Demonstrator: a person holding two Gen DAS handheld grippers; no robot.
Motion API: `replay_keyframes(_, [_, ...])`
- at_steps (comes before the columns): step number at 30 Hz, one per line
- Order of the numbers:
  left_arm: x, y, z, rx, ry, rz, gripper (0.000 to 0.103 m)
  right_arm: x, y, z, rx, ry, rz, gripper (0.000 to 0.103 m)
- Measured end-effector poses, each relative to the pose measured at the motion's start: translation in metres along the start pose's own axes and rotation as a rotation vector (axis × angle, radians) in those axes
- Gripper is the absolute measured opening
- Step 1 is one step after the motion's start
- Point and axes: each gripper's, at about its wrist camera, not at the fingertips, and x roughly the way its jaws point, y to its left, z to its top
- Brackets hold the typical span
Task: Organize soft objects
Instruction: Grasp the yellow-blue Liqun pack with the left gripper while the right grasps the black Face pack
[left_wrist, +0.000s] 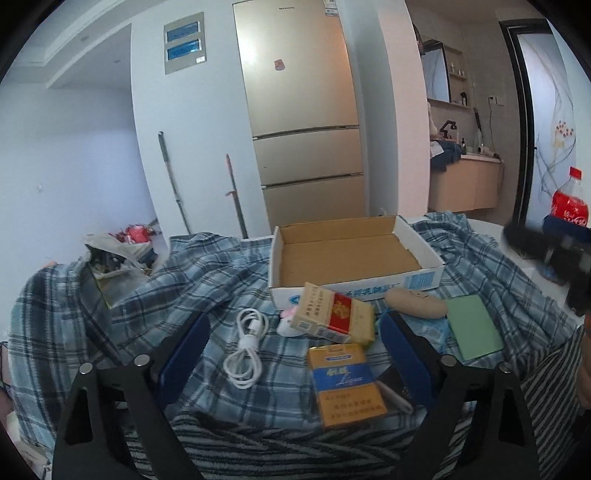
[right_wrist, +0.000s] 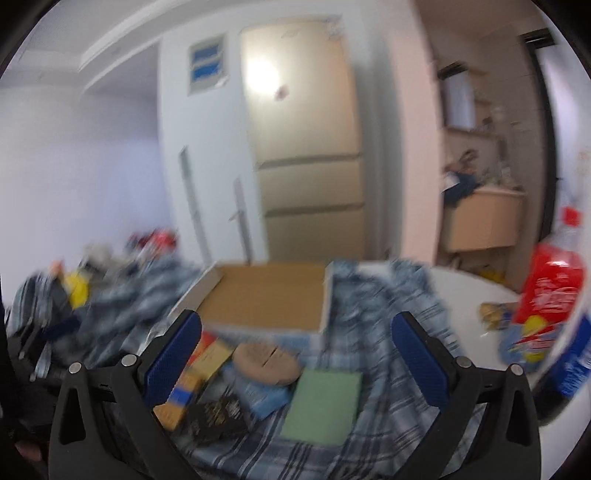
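An open cardboard box sits on a blue plaid blanket; it also shows in the right wrist view. In front of it lie a beige cigarette pack, an orange and blue pack, a coiled white cable, a tan plush toy, a green pad and a blue packet. My left gripper is open above the packs. My right gripper is open above the tan plush, the green pad and a black packet. The right wrist view is blurred.
A red cola bottle stands at the right on the white table. A striped cloth lies at the near edge. A pile of bags sits at the far left. A fridge stands behind.
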Motion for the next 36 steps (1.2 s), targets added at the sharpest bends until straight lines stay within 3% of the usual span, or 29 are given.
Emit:
replay_keyframes(3, [-0.008,0.007,0.002,0.016,-0.019,0.006,0.094,0.013,0.011,-0.006,-0.032,0.086,0.084,0.103])
replay_keyframes(10, [-0.011,0.019,-0.007,0.005,0.014,-0.017,0.094,0.054,0.037,-0.033,-0.156,0.283,0.148,0.102])
replay_keyframes(13, [-0.01,0.024,-0.01,0.002,-0.002,0.015,0.094,0.069,0.051,-0.044,-0.224,0.374,0.208,0.101])
replay_keyframes(21, [0.0,0.028,-0.017,-0.026,0.034,-0.047,0.094,0.09,0.061,-0.059,-0.266,0.482,0.223,0.088])
replay_keyframes(29, [0.009,0.03,-0.021,-0.05,0.074,-0.084,0.094,0.098,0.065,-0.064,-0.29,0.536,0.226,0.076])
replay_keyframes(32, [0.013,0.029,-0.023,-0.045,0.104,-0.094,0.085,0.099,0.068,-0.065,-0.298,0.545,0.235,0.064])
replay_keyframes(36, [0.015,0.028,-0.023,-0.039,0.12,-0.108,0.081,0.097,0.066,-0.064,-0.294,0.541,0.243,0.062])
